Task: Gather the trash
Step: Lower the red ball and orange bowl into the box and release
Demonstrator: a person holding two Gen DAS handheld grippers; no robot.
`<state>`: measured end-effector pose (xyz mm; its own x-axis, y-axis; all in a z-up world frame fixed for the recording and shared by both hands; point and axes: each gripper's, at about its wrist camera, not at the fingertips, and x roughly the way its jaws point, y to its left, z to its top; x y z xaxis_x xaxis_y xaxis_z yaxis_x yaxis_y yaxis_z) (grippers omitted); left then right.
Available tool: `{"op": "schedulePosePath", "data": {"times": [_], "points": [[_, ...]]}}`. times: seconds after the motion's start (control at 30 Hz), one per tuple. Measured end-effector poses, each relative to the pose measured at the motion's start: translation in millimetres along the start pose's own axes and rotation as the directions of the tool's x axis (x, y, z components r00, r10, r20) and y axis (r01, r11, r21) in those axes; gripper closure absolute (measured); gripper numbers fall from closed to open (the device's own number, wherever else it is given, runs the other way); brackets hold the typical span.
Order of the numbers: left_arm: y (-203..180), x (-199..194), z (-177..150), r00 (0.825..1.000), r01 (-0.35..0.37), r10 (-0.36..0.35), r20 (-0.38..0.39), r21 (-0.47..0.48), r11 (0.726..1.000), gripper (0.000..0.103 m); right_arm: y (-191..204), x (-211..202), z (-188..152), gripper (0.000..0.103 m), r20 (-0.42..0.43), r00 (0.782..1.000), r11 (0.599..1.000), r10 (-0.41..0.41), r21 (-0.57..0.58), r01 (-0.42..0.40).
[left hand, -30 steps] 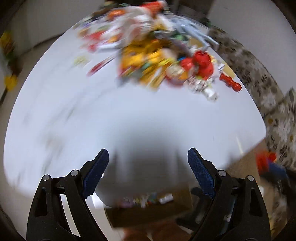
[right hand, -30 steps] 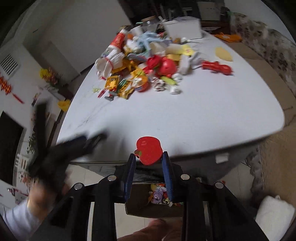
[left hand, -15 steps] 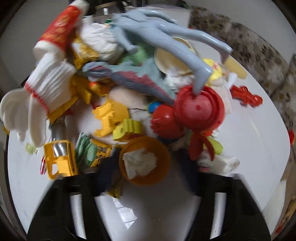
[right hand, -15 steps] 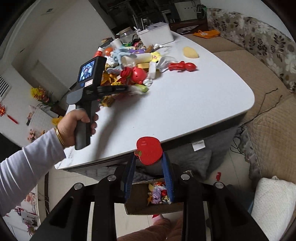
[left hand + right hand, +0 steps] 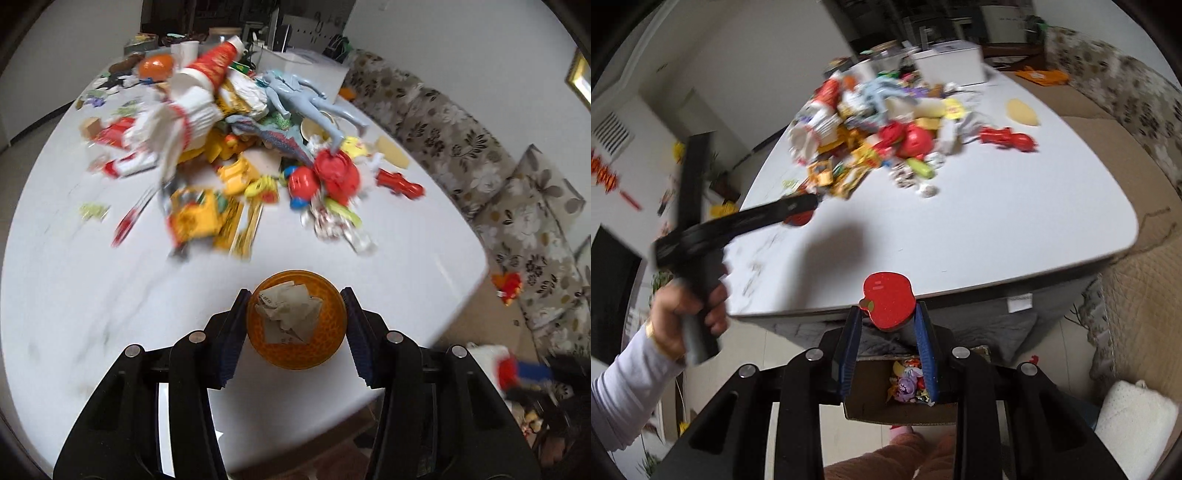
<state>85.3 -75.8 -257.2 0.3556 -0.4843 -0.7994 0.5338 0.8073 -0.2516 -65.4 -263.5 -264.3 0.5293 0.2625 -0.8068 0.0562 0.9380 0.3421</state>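
Gripping an orange cup (image 5: 295, 325) in the left tool (image 5: 295, 299), pads pressing on both sides, with crumpled paper (image 5: 290, 314) lying loose inside. Carrying it above the bare near part of the white counter (image 5: 92, 277), well apart from the pile of toys and wrappers (image 5: 240, 155). Clenching a red apple-shaped piece (image 5: 886, 299) in the right tool (image 5: 888, 308), and holding it over an open cardboard box (image 5: 871, 387) on the floor just beside the counter's edge, with other scraps already lying in it.

Probably risking the paper spilling out, by tipping the cup too early on the way to the box. Also risking a slip, by squeezing a smooth round wall only across its widest part. Possibly risking a clash between the two tools, by bringing both to the same small box at once. Risking a miss with the red piece too, by letting go while hanging near the box's far wall rather than over its middle.

Differing from a second ago: then spreading the left tool wide over bare counter, with nothing between the pads and the pile far off. Since then, reaching into the pile, closing on the cup and drawing back with it. Keeping the same grip on the red piece in the right tool throughout, with the box below.
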Motion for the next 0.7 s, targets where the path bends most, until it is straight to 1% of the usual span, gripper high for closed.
{"op": "schedulePosePath", "data": {"times": [0.07,0.17,0.2,0.27,0.33,0.4,0.47,0.57,0.6,0.67,0.7], "points": [[1,-18,-18,1.000,0.008,-0.008,0.004,0.000,1.000,0.055,12,10,-2,0.073,-0.032,0.999,0.999,0.013,-0.037,-0.014],[7,-40,-54,1.000,0.026,-0.026,-0.015,-0.034,0.999,0.055,25,26,-9,0.073,-0.081,0.996,0.997,0.026,-0.073,-0.032],[10,-47,-74,0.999,0.020,-0.022,-0.034,-0.051,0.998,0.055,28,31,-12,0.074,-0.099,0.995,0.996,0.027,-0.084,-0.035],[13,-49,-95,0.998,0.010,-0.014,-0.061,-0.068,0.998,0.055,35,44,-22,0.074,-0.146,0.989,0.993,0.023,-0.110,-0.039],[21,-44,-127,0.994,0.005,-0.018,-0.111,-0.112,0.994,0.055,38,59,-35,0.074,-0.194,0.981,0.991,0.016,-0.126,-0.041],[30,-29,-158,0.985,0.000,-0.030,-0.169,-0.172,0.985,0.055,38,75,-47,0.074,-0.240,0.971,0.991,0.013,-0.128,-0.046],[37,-11,-185,0.977,-0.001,-0.045,-0.210,-0.217,0.976,0.055,35,98,-64,0.074,-0.297,0.955,0.991,0.007,-0.126,-0.047],[47,25,-220,0.961,-0.025,-0.049,-0.272,-0.263,0.965,0.055,29,132,-88,0.074,-0.363,0.932,0.989,-0.013,-0.139,-0.040],[52,47,-234,0.953,-0.043,-0.045,-0.301,-0.280,0.959,0.055,23,150,-99,0.074,-0.393,0.919,0.990,-0.023,-0.139,-0.035],[57,75,-253,0.940,-0.055,-0.052,-0.338,-0.299,0.953,0.055,12,180,-117,0.074,-0.432,0.901,0.991,-0.039,-0.131,-0.020],[59,98,-265,0.927,-0.075,-0.044,-0.373,-0.299,0.951,0.055,7,193,-124,0.073,-0.445,0.894,0.991,-0.051,-0.131,-0.009]]}}
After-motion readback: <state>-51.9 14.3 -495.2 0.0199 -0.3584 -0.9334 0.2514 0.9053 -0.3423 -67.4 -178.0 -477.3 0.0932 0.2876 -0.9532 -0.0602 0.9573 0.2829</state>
